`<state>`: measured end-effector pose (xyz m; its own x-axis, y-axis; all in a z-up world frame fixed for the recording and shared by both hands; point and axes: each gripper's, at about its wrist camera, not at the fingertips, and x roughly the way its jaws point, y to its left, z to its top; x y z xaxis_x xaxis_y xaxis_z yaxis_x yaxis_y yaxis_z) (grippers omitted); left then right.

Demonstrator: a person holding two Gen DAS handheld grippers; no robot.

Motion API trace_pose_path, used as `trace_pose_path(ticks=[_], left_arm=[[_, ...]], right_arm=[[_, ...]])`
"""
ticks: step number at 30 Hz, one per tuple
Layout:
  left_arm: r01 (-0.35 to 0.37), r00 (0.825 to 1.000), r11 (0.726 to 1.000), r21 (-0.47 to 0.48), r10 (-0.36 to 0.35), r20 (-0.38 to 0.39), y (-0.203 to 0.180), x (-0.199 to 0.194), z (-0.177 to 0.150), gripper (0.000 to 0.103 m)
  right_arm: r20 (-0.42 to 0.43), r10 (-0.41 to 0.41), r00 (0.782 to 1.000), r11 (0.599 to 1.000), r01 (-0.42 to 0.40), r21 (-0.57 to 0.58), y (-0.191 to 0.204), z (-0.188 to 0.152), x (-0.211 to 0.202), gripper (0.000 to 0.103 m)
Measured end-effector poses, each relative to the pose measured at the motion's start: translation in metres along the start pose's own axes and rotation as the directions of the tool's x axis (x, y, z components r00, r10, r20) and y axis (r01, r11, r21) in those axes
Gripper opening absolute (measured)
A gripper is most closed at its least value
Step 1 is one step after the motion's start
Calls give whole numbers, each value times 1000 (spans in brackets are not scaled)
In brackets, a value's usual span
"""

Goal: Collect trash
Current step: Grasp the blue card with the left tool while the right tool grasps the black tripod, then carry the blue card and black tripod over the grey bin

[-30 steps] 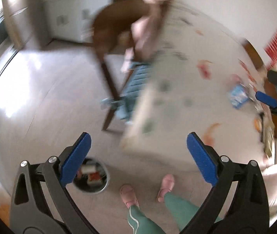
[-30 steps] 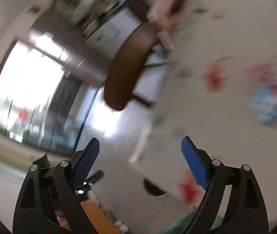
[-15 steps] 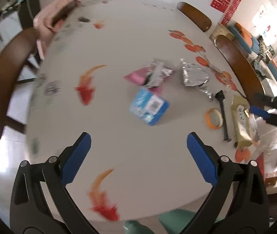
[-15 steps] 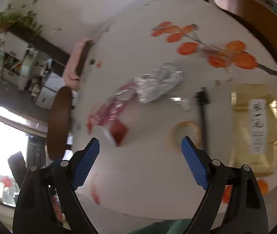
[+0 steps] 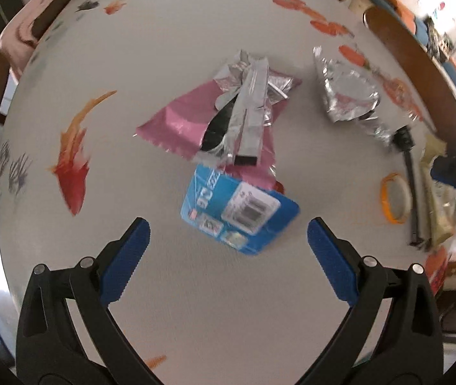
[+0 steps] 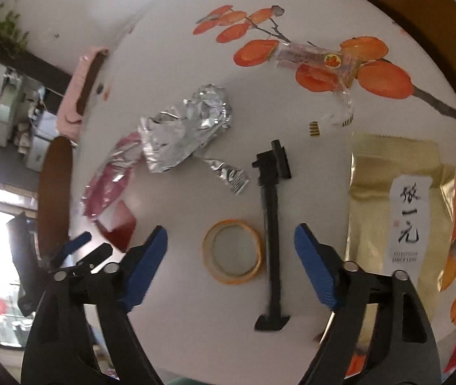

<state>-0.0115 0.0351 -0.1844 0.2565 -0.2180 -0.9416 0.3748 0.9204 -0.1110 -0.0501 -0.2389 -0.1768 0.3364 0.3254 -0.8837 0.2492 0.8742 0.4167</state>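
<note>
Both claws gape; blue packet (image 5: 239, 213) lies diagonally, long axis upper-left to lower-right.

Table (image 5: 170, 25): white, red-orange fish and leaf prints. Beyond left jaws: blue packet (image 5: 239, 213), pink wrapper (image 5: 176, 125). Between right jaws: orange tape ring (image 6: 232, 252), black tool (image 6: 271, 224); gold pouch (image 6: 394, 211) outside.

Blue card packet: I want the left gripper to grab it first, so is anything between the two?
Nothing visible. The left gripper is open over bare table, with the blue card packet just ahead; the pink wrapper lies beyond it.
</note>
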Motion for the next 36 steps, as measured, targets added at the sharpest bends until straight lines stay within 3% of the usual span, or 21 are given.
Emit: trace_pose_path(ticks=[4, 9, 15, 17, 18, 30, 36], left_arm=[[-57, 998, 997, 50, 57, -8, -2, 14, 4, 96], [-29, 1000, 997, 68, 29, 2, -1, 23, 9, 95], [-74, 997, 994, 84, 71, 38, -4, 23, 12, 79], [-73, 996, 993, 94, 69, 51, -6, 22, 14, 63], [-75, 996, 992, 99, 70, 55, -7, 21, 15, 63], [-10, 995, 999, 31, 7, 103, 6, -8, 4, 62], [18, 992, 1000, -4, -17, 128, 11, -33, -8, 62]], right_arm=[[-24, -27, 999, 1000, 27, -6, 0, 3, 15, 65], [-47, -104, 993, 994, 101, -50, 3, 2, 30, 45], [-22, -125, 992, 991, 124, -49, -1, 2, 32, 24], [-13, -132, 991, 990, 131, -53, -1, 2, 32, 16], [-10, -150, 989, 987, 149, -59, -1, 2, 32, 13], [53, -85, 995, 996, 86, -16, -5, 5, -4, 12], [106, -3, 994, 1000, 7, -30, 14, 7, -32, 12]])
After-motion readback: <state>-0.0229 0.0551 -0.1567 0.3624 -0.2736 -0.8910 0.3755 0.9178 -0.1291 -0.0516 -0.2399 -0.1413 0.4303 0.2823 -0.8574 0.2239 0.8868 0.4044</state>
